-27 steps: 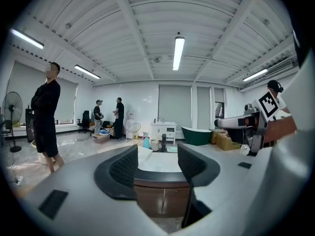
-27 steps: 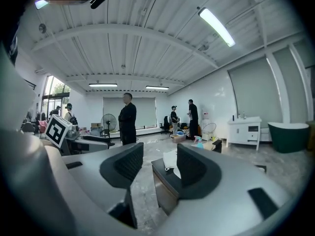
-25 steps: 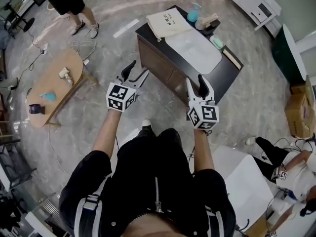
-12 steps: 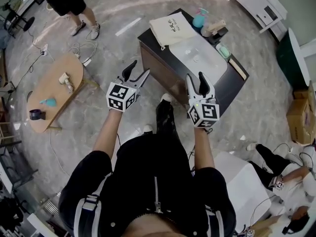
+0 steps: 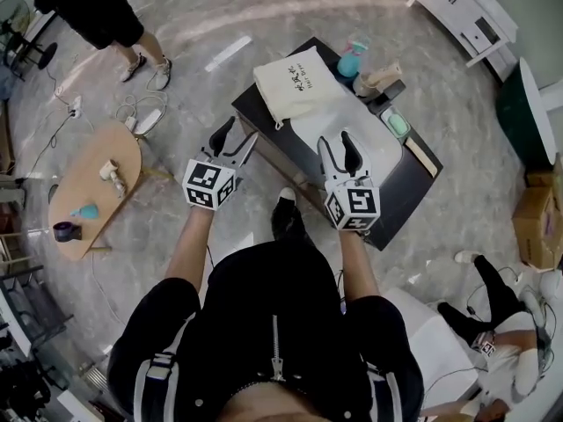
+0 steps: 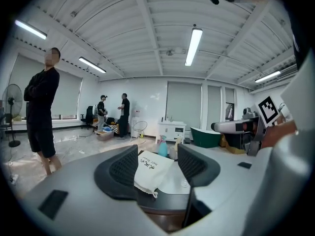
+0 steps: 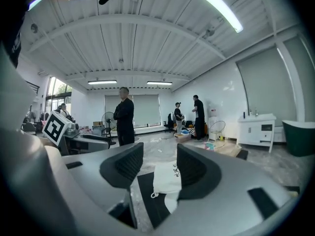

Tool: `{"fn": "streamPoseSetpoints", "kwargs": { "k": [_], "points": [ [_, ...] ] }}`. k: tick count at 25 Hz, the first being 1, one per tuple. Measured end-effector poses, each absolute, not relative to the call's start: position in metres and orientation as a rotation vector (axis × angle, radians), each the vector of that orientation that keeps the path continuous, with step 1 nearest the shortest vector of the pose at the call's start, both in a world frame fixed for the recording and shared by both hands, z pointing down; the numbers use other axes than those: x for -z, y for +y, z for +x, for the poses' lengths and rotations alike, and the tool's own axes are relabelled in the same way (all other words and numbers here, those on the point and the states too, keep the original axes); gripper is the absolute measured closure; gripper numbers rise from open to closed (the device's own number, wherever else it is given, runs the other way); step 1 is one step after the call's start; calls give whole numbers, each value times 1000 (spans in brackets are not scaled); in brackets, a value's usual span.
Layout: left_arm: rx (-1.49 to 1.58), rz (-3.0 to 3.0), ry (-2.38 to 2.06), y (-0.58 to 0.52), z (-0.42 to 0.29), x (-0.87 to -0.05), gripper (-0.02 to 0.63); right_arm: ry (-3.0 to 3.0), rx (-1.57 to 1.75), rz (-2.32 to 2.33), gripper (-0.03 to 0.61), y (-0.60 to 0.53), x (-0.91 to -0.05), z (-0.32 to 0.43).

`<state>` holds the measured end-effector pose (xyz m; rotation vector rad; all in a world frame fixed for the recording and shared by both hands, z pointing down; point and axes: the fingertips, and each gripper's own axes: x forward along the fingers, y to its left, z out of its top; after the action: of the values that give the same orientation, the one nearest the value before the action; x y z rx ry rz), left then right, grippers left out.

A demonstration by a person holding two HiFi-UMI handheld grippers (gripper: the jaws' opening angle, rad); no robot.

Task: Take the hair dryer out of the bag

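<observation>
A cream cloth bag [image 5: 295, 83] with dark print lies flat at the far left end of the dark table [image 5: 387, 222]. No hair dryer shows; what is inside the bag is hidden. My left gripper [image 5: 236, 139] is open and empty over the table's near left corner, short of the bag. My right gripper [image 5: 339, 148] is open and empty over the white mat [image 5: 369, 134]. The left gripper view frames the bag [image 6: 151, 170] between the open jaws of the left gripper [image 6: 157, 163]. In the right gripper view the bag [image 7: 166, 178] lies ahead of the right gripper [image 7: 160, 168].
Behind the bag stand a teal bottle [image 5: 350, 60] and a wooden piece [image 5: 378, 77]; a green box [image 5: 396, 123] lies at the mat's edge. A person [image 5: 97, 7] stands far left, near floor cables [image 5: 145, 117] and a low wooden table [image 5: 88, 178].
I have walked up to the dark table. Both grippers have travelled forward from in front of it to above its near edge, with jaws unchanged.
</observation>
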<state>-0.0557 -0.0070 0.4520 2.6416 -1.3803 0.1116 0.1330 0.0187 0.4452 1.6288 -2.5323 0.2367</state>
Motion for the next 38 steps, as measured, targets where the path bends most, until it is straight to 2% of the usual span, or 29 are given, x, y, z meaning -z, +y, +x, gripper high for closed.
{"fn": "streamPoseSetpoints", "kwargs": {
  "k": [9,23,38],
  "points": [
    [-114,2611,-1440,-110,-36,-444,359,-2566,-232,1584,374,-90,-440,151],
    [-125,2624,-1381,-190,-33,-448,359,-2535,-245,1594,374,-162,-442,148],
    [-161,2515,-1431,-201,-92,-481,359,-2501,-311,1388,373,-186,-494,82]
  ]
}}
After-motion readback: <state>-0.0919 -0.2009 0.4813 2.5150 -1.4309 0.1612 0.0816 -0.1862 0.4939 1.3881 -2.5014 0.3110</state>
